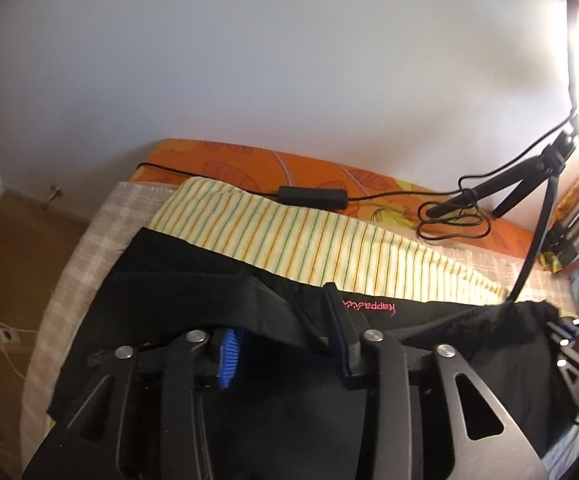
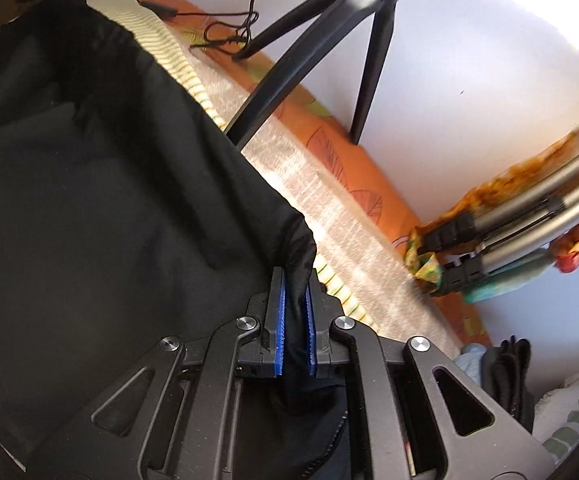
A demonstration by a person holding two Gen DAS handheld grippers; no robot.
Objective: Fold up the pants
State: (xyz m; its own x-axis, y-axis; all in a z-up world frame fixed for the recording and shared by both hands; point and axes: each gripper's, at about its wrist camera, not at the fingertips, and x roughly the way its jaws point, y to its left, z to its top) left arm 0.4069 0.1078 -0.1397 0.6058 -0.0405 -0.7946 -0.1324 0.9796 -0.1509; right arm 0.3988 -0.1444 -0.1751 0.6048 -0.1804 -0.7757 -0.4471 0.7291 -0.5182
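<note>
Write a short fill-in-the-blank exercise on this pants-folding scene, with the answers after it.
1. The right gripper is shut on the ____ pants.
2. The left gripper has its jaws ____.
3. The logo on the pants is stitched in ____.
4. The tripod stands on the ____ sheet.

Answers: black; open; pink; orange

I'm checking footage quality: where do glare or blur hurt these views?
Left wrist view: blown-out light at the right edge, black pants nearly featureless. Right wrist view: glare top right, bedcover smeared by motion blur. Both bend straight edges, fisheye-style.
</note>
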